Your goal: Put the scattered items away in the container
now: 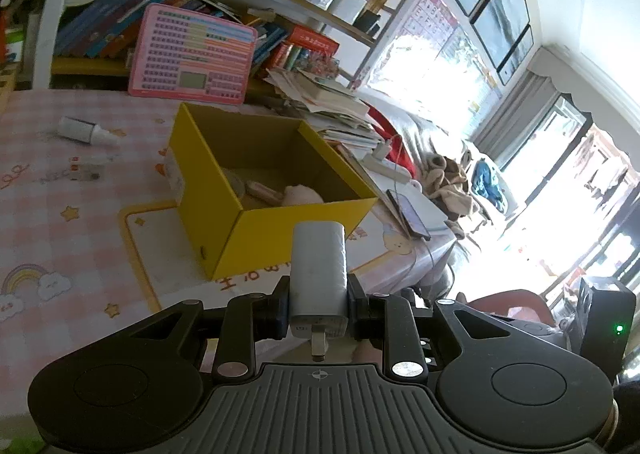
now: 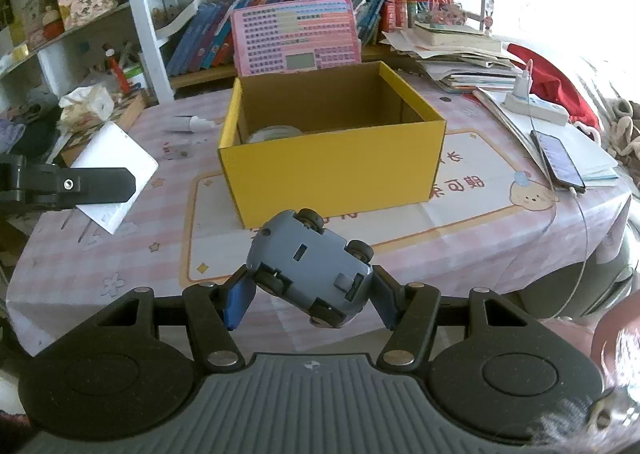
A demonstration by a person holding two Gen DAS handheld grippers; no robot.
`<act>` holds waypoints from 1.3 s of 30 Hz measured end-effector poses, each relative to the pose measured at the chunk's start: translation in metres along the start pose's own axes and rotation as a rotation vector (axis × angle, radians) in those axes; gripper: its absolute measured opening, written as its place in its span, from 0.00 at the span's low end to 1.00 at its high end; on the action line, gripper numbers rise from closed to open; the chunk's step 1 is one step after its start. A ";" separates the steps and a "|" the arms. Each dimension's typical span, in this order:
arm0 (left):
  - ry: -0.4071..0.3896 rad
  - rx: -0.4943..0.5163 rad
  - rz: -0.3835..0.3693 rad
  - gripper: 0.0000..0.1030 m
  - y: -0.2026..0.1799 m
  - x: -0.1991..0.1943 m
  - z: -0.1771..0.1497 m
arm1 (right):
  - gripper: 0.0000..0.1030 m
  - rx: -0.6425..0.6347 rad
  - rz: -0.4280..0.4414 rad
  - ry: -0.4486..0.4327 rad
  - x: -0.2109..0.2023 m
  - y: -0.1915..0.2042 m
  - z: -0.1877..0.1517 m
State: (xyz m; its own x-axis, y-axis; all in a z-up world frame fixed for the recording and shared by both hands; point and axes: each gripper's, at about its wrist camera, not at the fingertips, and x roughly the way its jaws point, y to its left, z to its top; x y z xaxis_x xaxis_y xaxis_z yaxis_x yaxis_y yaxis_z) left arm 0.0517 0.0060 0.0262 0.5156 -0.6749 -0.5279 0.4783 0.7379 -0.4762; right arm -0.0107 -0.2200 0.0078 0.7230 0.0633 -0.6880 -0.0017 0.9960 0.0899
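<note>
My left gripper is shut on a white charger block, its metal prong pointing back at the camera. It hangs just short of the near corner of the open yellow box. In the right wrist view my right gripper is shut on an upside-down blue toy car, in front of the yellow box. The left gripper's finger and the charger block show at the left. A white bottle and a small clear item lie on the pink cloth. Inside the box are a roll and a pinkish thing.
A pink toy keyboard board leans behind the box against a bookshelf. Stacked papers, a power strip and a phone on a cable lie at the right. A tissue box stands at the left table edge.
</note>
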 end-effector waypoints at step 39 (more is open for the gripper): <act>0.052 0.126 0.185 0.24 0.001 0.159 0.087 | 0.57 -0.200 0.139 -0.098 0.121 -0.066 0.171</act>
State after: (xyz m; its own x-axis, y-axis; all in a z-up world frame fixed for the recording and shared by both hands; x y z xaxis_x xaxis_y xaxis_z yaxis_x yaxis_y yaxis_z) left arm 0.1957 -0.1013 0.0027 0.5667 -0.5245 -0.6354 0.4660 0.8400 -0.2778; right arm 0.1950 -0.2889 0.0412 0.7695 0.2039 -0.6053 -0.2352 0.9715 0.0283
